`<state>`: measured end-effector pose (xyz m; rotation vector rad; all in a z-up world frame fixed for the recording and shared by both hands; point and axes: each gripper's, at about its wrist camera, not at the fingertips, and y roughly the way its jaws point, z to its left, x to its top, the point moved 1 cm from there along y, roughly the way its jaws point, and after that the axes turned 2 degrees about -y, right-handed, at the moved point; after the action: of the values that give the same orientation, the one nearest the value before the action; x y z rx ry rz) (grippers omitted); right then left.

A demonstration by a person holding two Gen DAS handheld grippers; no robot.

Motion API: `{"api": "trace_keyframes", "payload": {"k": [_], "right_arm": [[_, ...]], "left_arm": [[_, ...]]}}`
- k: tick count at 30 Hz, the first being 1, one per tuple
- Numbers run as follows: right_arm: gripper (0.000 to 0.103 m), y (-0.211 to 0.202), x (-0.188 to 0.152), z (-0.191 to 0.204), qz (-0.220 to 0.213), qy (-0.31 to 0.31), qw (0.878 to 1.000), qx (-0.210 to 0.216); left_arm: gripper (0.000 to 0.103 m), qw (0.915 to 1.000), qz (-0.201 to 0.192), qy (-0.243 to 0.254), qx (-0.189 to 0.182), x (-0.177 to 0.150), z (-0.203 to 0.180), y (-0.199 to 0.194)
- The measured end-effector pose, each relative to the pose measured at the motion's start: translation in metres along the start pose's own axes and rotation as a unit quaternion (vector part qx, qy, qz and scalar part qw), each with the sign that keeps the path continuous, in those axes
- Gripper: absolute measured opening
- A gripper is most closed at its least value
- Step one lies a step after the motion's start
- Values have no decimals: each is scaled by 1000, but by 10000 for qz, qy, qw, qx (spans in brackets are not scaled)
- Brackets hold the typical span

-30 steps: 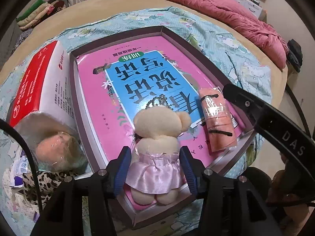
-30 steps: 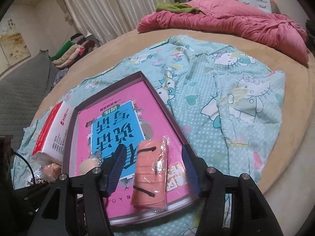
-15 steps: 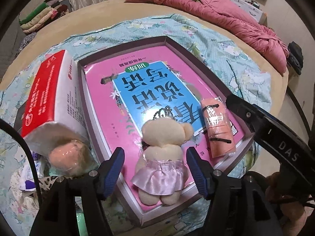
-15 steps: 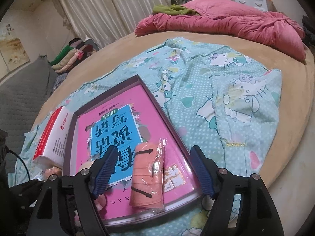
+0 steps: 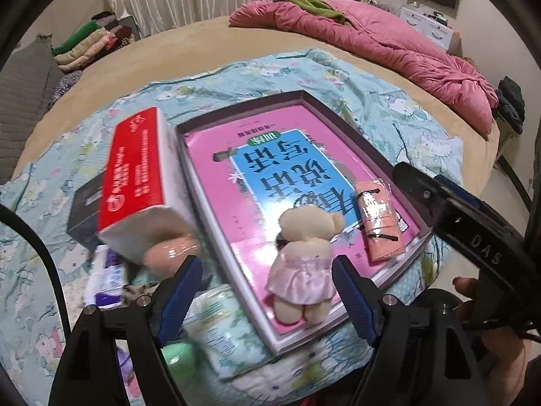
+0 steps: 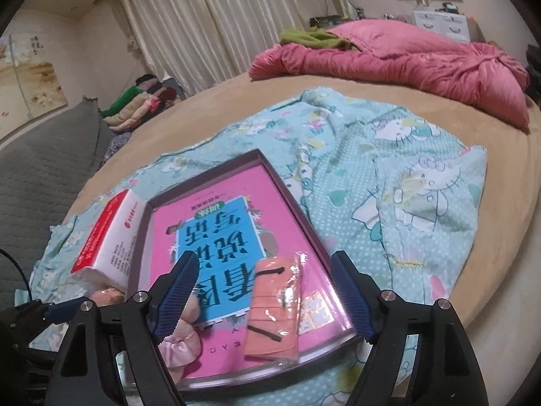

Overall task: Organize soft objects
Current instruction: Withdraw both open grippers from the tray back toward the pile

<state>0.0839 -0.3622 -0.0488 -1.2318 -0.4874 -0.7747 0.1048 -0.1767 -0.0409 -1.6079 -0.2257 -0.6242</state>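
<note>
Since a second ago both pairs of fingers have been spreading: the left gripper (image 5: 267,299) has let go of the small cream plush bear in a pink satin dress (image 5: 306,260) and drawn up and back from it, so more of the bed shows in its view; the right gripper (image 6: 262,296) has widened around the peach cloth roll wrapped in clear plastic (image 6: 274,308) while keeping about the same place. Left fingers (image 5: 179,296) now stand open, one on each side of the bear, pads clear of it. Right fingers (image 6: 177,292) also stand open, the roll lying loose between them, untouched. Bear lies face down at the near end of the shallow dark-rimmed rectangular box tray (image 5: 333,115), on the pink and blue book cover with large Chinese characters (image 5: 270,176) that fills the tray. Cloth roll lies on the same cover, just beside the bear, near the tray's right rim. Tray rests on a light blue cartoon-cat print sheet (image 6: 405,182) spread over the round tan bed (image 6: 236,101). A red and white tissue pack (image 5: 142,172) leans against the tray's left edge; beneath its near end sits a peach rounded thing in clear film (image 5: 169,253), what it is I cannot tell. A rumpled pink quilt (image 6: 405,64) lies at the far side of the bed. A person's hand (image 5: 473,291) shows at the right edge of the left view, behind the other gripper's black body.
</note>
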Motion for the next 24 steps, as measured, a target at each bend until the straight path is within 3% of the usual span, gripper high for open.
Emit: {"api": "trace_keyframes", "payload": {"k": [13,24], "right_arm": [[82,-37,13,34,-178,-30,9996,207],[82,-64,22,80,-241,-403,9975,528]], "left_arm": [[80,9995,-173,-270,74,-6,36,-36],[80,9975,-331,-579,243,-7,80,-73]]}}
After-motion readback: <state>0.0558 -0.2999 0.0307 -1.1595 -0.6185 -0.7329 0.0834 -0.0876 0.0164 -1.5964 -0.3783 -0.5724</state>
